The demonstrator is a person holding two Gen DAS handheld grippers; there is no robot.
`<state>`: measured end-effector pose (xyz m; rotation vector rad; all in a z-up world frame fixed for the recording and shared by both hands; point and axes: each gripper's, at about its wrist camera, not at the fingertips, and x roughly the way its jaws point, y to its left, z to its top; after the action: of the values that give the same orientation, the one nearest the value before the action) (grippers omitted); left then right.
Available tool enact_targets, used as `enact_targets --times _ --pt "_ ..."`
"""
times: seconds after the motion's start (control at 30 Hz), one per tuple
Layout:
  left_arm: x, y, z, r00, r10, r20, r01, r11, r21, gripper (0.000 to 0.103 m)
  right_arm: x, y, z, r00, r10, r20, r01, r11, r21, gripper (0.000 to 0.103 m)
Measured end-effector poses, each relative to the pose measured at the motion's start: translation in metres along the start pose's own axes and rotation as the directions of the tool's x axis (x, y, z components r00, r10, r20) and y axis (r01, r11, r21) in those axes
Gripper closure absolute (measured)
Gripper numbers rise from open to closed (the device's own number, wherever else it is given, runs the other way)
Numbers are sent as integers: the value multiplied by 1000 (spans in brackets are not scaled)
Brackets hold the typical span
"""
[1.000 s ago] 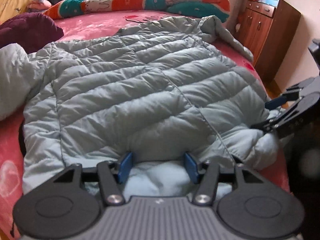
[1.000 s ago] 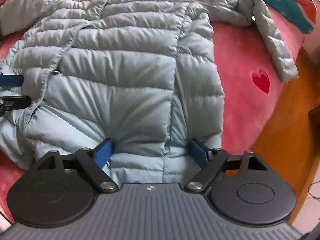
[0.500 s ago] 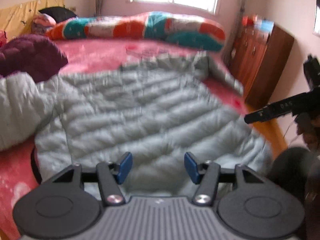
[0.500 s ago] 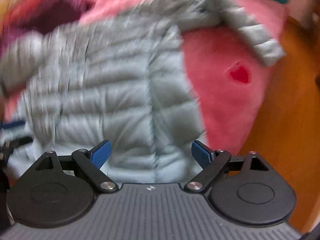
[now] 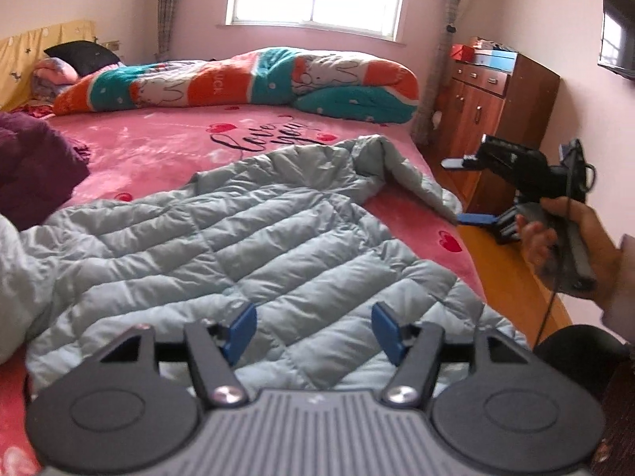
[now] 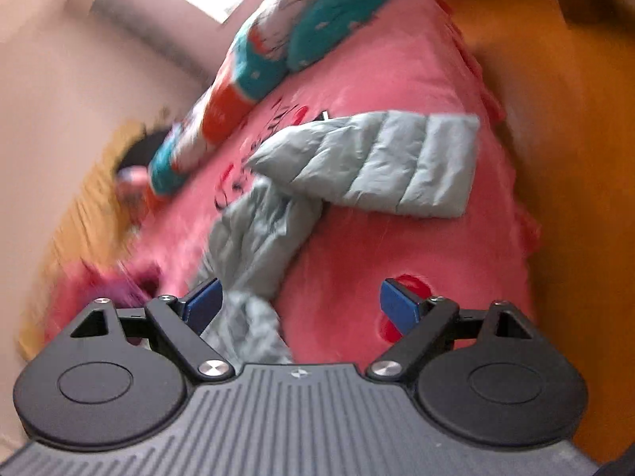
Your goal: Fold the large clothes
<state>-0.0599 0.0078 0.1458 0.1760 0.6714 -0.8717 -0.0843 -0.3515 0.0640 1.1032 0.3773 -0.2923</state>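
A pale grey-green quilted down jacket point(image 5: 222, 246) lies spread flat on the pink bed point(image 5: 166, 146). One sleeve point(image 5: 412, 178) bends toward the bed's right edge; in the right wrist view that sleeve point(image 6: 397, 162) lies across the pink sheet. My left gripper point(image 5: 313, 327) hovers above the jacket's near hem, its jaws opening with nothing between the blue pads. My right gripper point(image 6: 301, 303) is rolled over and open, nothing held, pointing at the sleeve. In the left wrist view a hand holds the right gripper point(image 5: 464, 190) off the bed's right side, near the sleeve end.
A rolled orange, teal and white quilt point(image 5: 246, 79) lies along the far side of the bed. A dark purple blanket point(image 5: 31, 166) sits at the left. A brown wooden cabinet point(image 5: 496, 111) stands beyond the bed's right edge, over an orange wooden floor point(image 5: 504, 277).
Both grippers let go of the jacket's hem and lifted away. The left one rose and tilted up. The right one swung to the bed's right side and rolled, now facing the sleeve.
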Motion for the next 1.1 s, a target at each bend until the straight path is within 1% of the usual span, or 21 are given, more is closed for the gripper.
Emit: enact_targets --times 0.1,0.17,0.2,0.33,0.4,0.47,0.57,0.67,0.7,0.73,0.77,0.8,0.83,0.87,0.93,1.0,1.03,1.1 --pt "11 -2 -1 1000 -11 -19 11 1000 -11 38 16 -21 3 998 54 31 -59 985 164 1" --pt "18 -4 -2 999 -20 -30 19 1000 -15 38 28 -30 5 995 77 61 -90 965 247 2" --pt "22 -5 -2 999 -24 -34 24 1000 -14 38 32 -34 5 992 97 82 -116 952 283 5" --pt "30 -8 -4 998 -36 -47 36 999 -1 38 43 -48 4 979 92 183 -160 902 402 5" --pt "33 -10 -4 998 -41 -52 41 999 1 38 49 -56 6 974 88 211 -178 868 463 5" --pt "37 -9 -4 997 -45 -60 45 999 -1 38 54 -61 5 967 79 244 -195 842 503 5" --pt "43 -8 -4 996 -47 -70 46 999 -8 38 64 -63 8 958 69 278 -210 830 516 5" --pt "48 -7 -4 996 -50 -80 49 999 -15 38 69 -67 7 947 62 314 -232 809 540 5" --pt "49 -7 -4 995 -52 -83 51 999 -16 38 71 -69 8 945 57 323 -235 803 547 9" --pt "50 -7 -5 995 -55 -87 54 998 -17 38 70 -70 7 944 48 328 -233 799 554 22" --pt "51 -7 -5 994 -57 -89 56 998 -17 38 71 -73 8 943 38 331 -229 797 560 29" --pt "52 -7 -5 994 -58 -91 57 998 -17 38 73 -76 10 943 30 333 -224 796 562 47" --pt "52 -7 -5 994 -59 -91 58 998 -19 38 75 -81 10 943 20 331 -215 797 565 62" --pt "52 -6 -6 994 -60 -91 58 998 -22 38 78 -85 12 945 14 327 -207 798 565 65" --pt "53 -5 -6 994 -58 -92 55 998 -32 38 81 -91 15 945 9 326 -201 803 561 79" --pt "54 -2 -6 994 -55 -92 51 998 -42 38 81 -92 20 942 8 336 -201 814 546 86" --pt "54 -2 -6 994 -55 -93 51 998 -47 38 79 -91 24 941 8 339 -197 827 527 90" --pt "55 1 -6 994 -56 -93 51 997 -54 38 74 -84 32 940 0 340 -171 864 473 92"
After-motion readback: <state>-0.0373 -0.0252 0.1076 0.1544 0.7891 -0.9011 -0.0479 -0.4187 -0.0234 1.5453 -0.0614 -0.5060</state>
